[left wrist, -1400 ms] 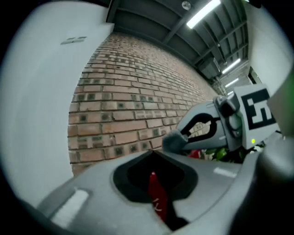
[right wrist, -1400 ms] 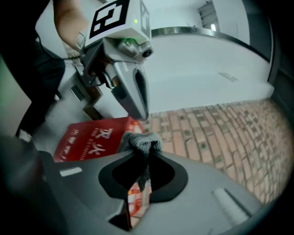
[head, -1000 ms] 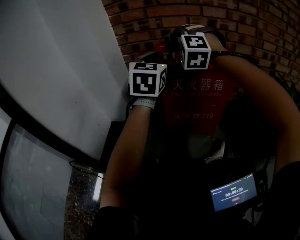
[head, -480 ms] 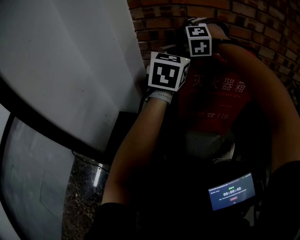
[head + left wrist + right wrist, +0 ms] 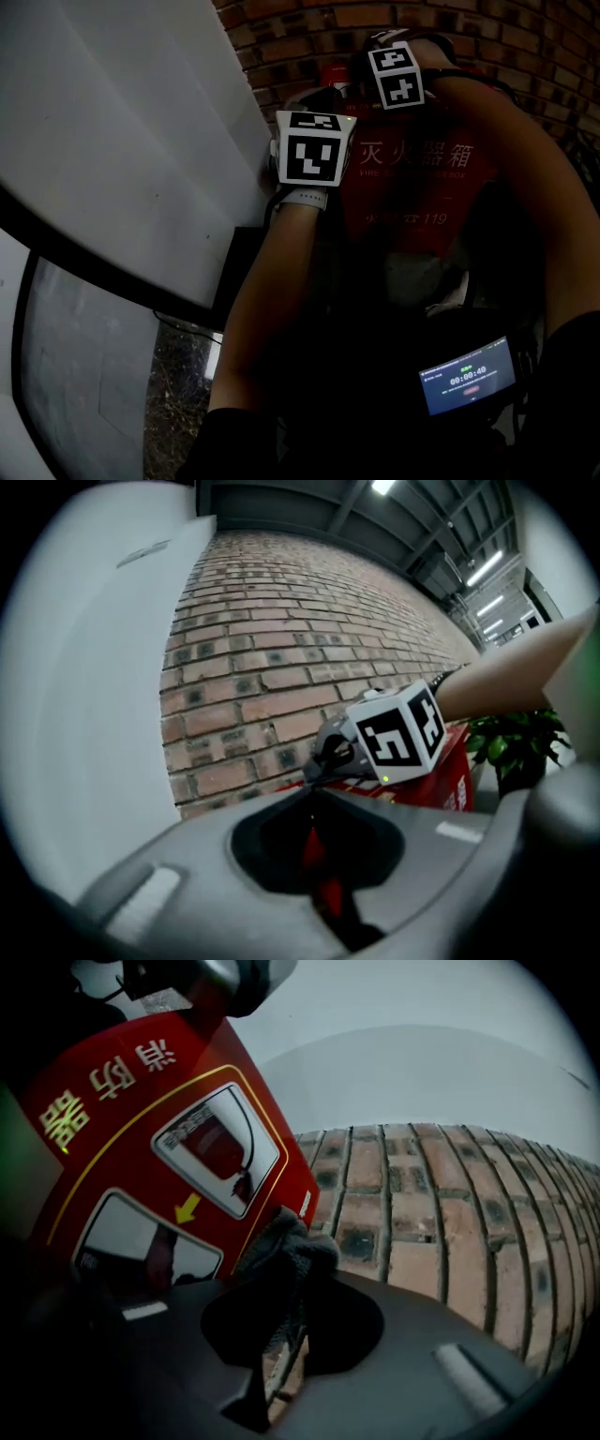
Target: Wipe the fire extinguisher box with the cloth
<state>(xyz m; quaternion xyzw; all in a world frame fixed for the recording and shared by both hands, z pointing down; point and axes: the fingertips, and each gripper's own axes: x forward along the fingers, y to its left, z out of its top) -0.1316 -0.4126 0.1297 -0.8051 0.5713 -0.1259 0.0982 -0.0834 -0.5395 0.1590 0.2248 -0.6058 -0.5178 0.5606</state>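
Observation:
The red fire extinguisher box (image 5: 417, 187), printed with white characters, stands against a brick wall. My right gripper (image 5: 281, 1274) is shut on a dark grey cloth (image 5: 286, 1251), and the cloth lies against the box's top edge (image 5: 141, 1119) beside the bricks. In the head view its marker cube (image 5: 395, 76) sits over the top of the box. My left gripper (image 5: 314, 799) is shut with nothing in it, its jaws meeting over a strip of red. Its cube (image 5: 310, 149) hangs at the box's upper left corner. The left gripper view shows the right gripper's cube (image 5: 399, 733) above the box (image 5: 445, 778).
A brick wall (image 5: 506, 47) runs behind the box. A pale curved wall (image 5: 122, 141) closes in on the left. A green potted plant (image 5: 511, 747) stands past the box. A small lit screen (image 5: 466, 375) hangs at my lower right.
The head view swayed right, then back. The right gripper with the cloth shifted a little along the top of the box. The left gripper stayed at the box's left corner.

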